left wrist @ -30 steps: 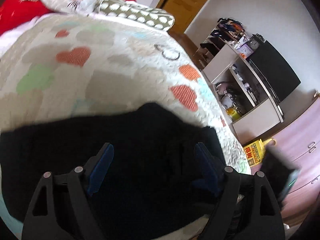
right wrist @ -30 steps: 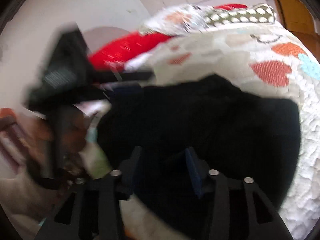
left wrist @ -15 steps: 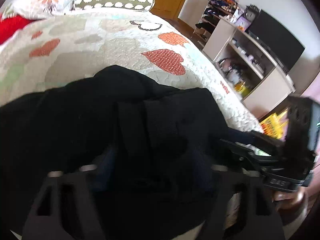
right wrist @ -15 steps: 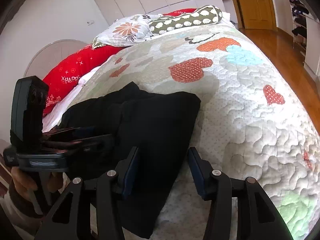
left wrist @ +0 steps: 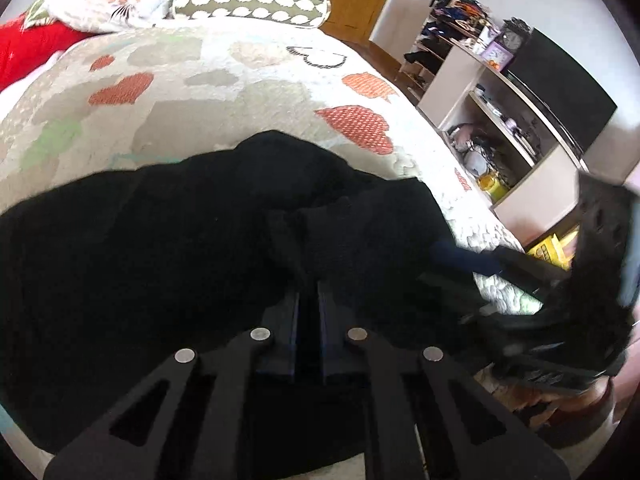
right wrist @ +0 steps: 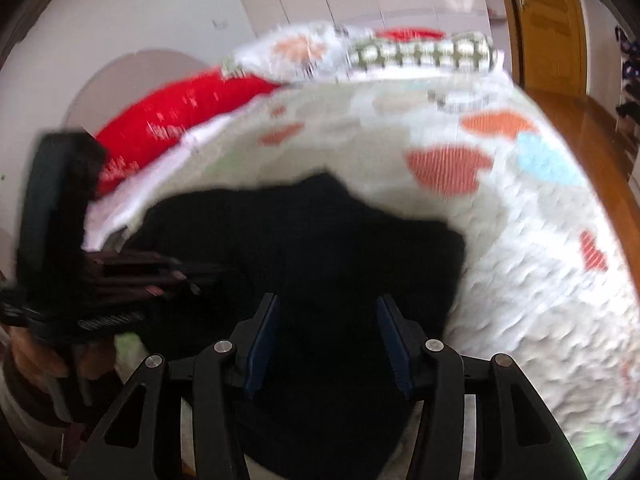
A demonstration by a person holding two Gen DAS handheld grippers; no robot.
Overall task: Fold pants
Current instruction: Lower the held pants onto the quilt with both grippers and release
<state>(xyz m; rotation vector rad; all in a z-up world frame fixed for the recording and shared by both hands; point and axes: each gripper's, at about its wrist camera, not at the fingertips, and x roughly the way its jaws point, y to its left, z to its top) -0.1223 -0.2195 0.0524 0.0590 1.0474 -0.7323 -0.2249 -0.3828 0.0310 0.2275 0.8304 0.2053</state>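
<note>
Down at six o'clock my left tongs (left wrist: 308, 300) were clamped tight on a ridge of the black pants (left wrist: 160, 248), which lay bunched on the heart-patterned quilt (left wrist: 240, 92) of the bed. Meanwhile my right tongs (right wrist: 326, 328) stood parted over the same dark cloth, gripping nothing.

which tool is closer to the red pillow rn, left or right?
Left. The left tool sits on the pillow side of the black pants, nearer the red pillow; the right tool is over their other end.
</note>
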